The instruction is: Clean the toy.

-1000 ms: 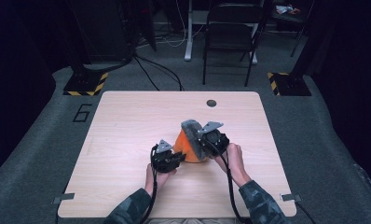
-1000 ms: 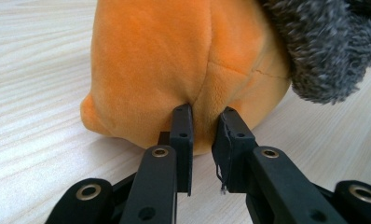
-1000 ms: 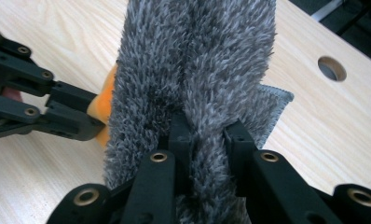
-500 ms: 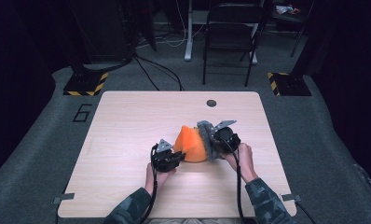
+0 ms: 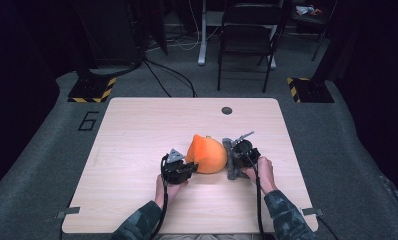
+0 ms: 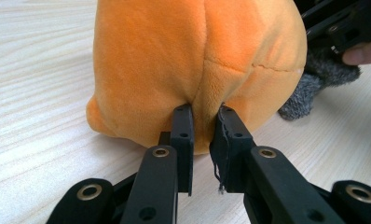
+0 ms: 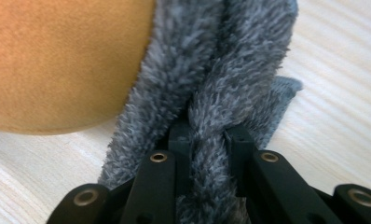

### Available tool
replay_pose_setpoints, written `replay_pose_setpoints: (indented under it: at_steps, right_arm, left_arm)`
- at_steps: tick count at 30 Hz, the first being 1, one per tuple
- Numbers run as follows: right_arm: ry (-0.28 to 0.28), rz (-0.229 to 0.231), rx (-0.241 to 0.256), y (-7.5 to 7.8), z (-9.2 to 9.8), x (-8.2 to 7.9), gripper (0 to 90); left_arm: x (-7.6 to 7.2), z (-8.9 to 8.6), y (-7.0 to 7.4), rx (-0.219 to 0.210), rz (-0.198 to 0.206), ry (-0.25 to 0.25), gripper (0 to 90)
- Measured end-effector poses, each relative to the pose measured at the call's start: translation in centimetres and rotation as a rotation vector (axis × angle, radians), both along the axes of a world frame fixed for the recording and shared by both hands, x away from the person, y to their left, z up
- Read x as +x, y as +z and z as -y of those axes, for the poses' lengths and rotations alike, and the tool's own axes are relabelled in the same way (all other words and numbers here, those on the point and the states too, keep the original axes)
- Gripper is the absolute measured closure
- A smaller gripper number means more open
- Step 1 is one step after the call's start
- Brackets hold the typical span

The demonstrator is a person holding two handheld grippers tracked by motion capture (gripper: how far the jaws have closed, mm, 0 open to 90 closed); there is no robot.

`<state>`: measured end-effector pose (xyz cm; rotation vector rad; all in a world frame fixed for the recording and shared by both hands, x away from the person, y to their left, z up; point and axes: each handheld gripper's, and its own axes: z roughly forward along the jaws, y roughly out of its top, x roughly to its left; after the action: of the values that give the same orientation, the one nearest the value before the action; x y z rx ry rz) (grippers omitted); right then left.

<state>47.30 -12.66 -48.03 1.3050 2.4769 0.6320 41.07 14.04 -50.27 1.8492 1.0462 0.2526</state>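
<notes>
On a wooden table (image 5: 137, 135), the left gripper (image 6: 203, 122) pinches an orange plush toy (image 6: 197, 56); the right gripper (image 7: 210, 135) clamps its grey fuzzy part (image 7: 221, 60).

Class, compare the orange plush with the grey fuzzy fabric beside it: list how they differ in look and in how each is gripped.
The orange plush is smooth, short-piled and rounded; the grey fabric is shaggy, flatter and folded. The left tool pinches a small fold low on the orange plush; the right tool clamps a thick bunch of grey fabric. Both are soft, touch each other and rest on the table.

A folding chair (image 5: 248, 37) stands beyond the wooden table (image 5: 137, 130), cables (image 5: 169, 75) alongside.
</notes>
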Motion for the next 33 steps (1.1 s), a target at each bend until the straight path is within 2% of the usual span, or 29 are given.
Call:
replay_pose_setpoints:
  at_steps: [3, 6, 9, 10, 13, 14, 15, 16, 18, 19, 21, 22, 24, 25, 26, 29, 33]
  right_arm:
    - [-0.002, 0.029, -0.012, 1.1, 0.2, -0.4, 77.0]
    - [0.0, 0.1, 0.006, 3.3, 0.5, -1.0, 77.0]
    - [0.005, 0.173, 0.062, 5.7, 0.6, -2.0, 77.0]
    - [0.02, 0.199, 0.094, 6.6, 0.4, -2.4, 77.0]
    - [0.072, 0.22, 0.143, 7.6, -0.7, -3.2, 77.0]
    - [0.103, 0.224, 0.144, 7.6, -1.3, -3.4, 77.0]
    - [0.109, 0.204, 0.142, 7.3, -1.9, -3.5, 77.0]
    - [0.133, 0.203, 0.11, 6.9, -2.5, -3.5, 77.0]
    - [0.14, 0.208, 0.06, 5.9, -3.3, -3.3, 77.1]
    - [0.147, 0.215, 0.045, 5.6, -3.3, -3.2, 77.1]
    - [0.127, 0.222, 0.05, 5.2, -3.2, -3.0, 77.1]
    - [0.129, 0.219, 0.056, 5.2, -2.9, -2.8, 77.1]
    - [0.113, 0.205, 0.071, 5.1, -2.7, -2.7, 77.1]
    - [0.123, 0.208, 0.072, 5.0, -2.5, -2.6, 77.1]
    - [0.106, 0.199, 0.087, 5.0, -2.6, -2.6, 77.1]
    - [0.111, 0.201, 0.086, 5.0, -2.5, -2.6, 77.1]
    - [0.115, 0.2, 0.084, 4.9, -2.4, -2.5, 77.1]
  left_arm:
    - [0.1, -0.1, 0.0, 0.0, -0.001, 0.005, 78.5]
    - [0.1, -0.2, 0.0, -0.003, -0.001, 0.009, 78.4]
    - [0.2, -0.2, 0.0, 0.002, 0.002, 0.007, 78.3]
    - [0.2, -0.1, 0.0, 0.0, 0.003, 0.009, 78.3]
    - [0.2, -0.2, 0.0, 0.002, 0.002, 0.009, 78.2]
    - [0.1, -0.2, 0.0, 0.003, 0.003, 0.01, 78.0]
    - [0.1, -0.1, 0.0, 0.006, 0.006, 0.011, 77.7]
    - [0.1, -0.2, 0.1, 0.017, 0.01, 0.002, 76.9]
    - [0.1, -0.3, 0.3, 0.058, 0.033, -0.003, 72.2]
    - [-0.1, -0.2, 0.5, 0.094, 0.054, -0.007, 69.5]
    - [-0.2, -0.1, 0.9, 0.165, 0.088, -0.001, 59.5]
    - [-0.3, 0.0, 0.9, 0.185, 0.101, 0.008, 55.1]
    - [-0.2, 0.1, 0.9, 0.207, 0.115, 0.019, 49.3]
    - [-0.1, 0.2, 0.9, 0.226, 0.127, 0.02, 46.6]
    - [-0.1, 0.4, 0.8, 0.225, 0.125, 0.016, 44.7]
    - [0.1, 1.1, 0.3, 0.252, 0.159, -0.007, 44.0]
    - [0.1, 1.4, -0.2, 0.244, 0.184, -0.02, 62.4]
